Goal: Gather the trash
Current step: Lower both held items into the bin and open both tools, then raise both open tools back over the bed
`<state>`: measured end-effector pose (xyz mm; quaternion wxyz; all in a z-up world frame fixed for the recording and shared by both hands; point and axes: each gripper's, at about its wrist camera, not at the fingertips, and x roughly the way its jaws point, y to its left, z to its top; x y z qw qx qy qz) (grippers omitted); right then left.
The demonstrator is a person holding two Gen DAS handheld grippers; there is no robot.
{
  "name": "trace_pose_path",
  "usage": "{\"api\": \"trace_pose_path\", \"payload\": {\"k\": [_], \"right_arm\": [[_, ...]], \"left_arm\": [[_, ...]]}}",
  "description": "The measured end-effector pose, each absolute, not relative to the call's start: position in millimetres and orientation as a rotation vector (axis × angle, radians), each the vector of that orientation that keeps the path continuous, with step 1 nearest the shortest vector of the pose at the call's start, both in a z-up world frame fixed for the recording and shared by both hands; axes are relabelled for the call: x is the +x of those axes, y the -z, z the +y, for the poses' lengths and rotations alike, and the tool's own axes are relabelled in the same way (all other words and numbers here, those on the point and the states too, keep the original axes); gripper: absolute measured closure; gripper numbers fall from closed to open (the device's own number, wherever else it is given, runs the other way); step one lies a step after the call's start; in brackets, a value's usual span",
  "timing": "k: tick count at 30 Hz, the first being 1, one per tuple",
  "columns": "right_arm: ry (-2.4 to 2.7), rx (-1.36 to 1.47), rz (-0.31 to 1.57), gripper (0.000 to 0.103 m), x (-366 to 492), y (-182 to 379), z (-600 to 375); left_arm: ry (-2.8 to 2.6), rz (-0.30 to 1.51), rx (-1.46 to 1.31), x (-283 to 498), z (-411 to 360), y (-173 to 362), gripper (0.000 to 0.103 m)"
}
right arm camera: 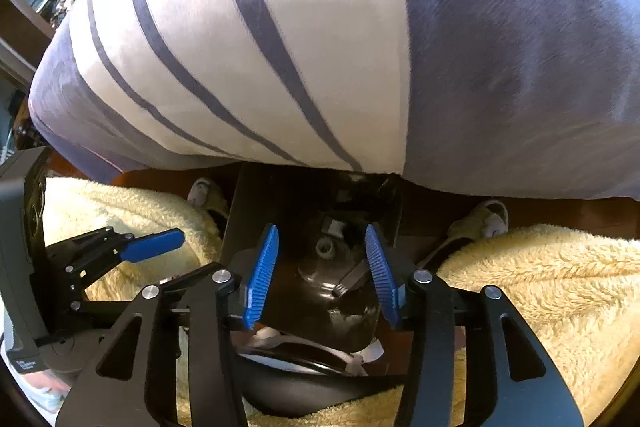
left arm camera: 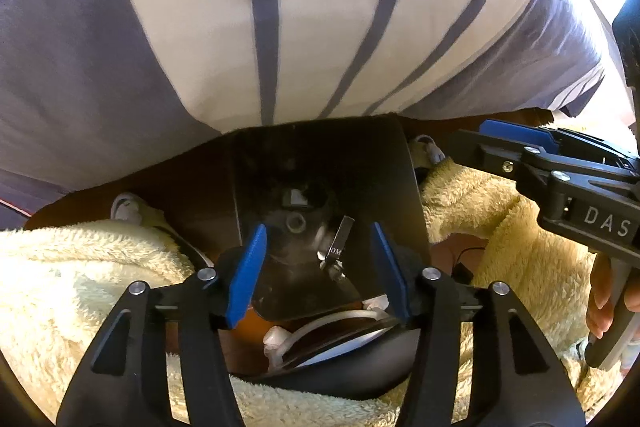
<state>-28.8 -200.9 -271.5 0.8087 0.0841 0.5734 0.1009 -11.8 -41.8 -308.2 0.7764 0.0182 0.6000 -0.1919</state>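
so both tools were released, the left tool (left arm camera: 320, 267) and right tool (right arm camera: 326, 267) hanging over the dark trash bin (left arm camera: 320, 163). the bin sat on the floor by the striped bed (left arm camera: 280, 7), small trash pieces (left arm camera: 298, 223) lying inside it.

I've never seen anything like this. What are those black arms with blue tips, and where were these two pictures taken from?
There is no robot here. A person holds a hand-squeezed tool in each hand, and each has a camera looking along its two blue-padded fingers. One picture comes from the left tool, the other from the right tool. Both point down into what looks like a dark bin, which stands between folds of fluffy cream fabric beside a striped bedcover. Both tools are open and hold nothing.
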Motion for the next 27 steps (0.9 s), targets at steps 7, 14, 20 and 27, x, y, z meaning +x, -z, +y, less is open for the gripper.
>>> {"api": "trace_pose_path", "payload": {"k": [7,14,20,27], "right_arm": [[-0.153,0.181,1.117,0.018,-35.5,242.6,-214.4],[-0.118,0.163,1.018,0.01,-38.1,206.9,-229.2],[-0.085,0.154,0.89,0.008,-31.8,159.5,-245.3],[-0.072,0.122,0.8,0.008,-3.0,121.7,-251.7]], "left_arm": [[0.378,1.213,0.034,-12.4,-33.2,277.0,0.037],[0.332,1.083,0.031,-12.2,-17.7,230.6,0.021],[0.29,0.966,0.039,-1.7,-4.6,185.4,0.015],[0.255,0.883,0.059,25.7,-0.2,150.6,0.014]]}}
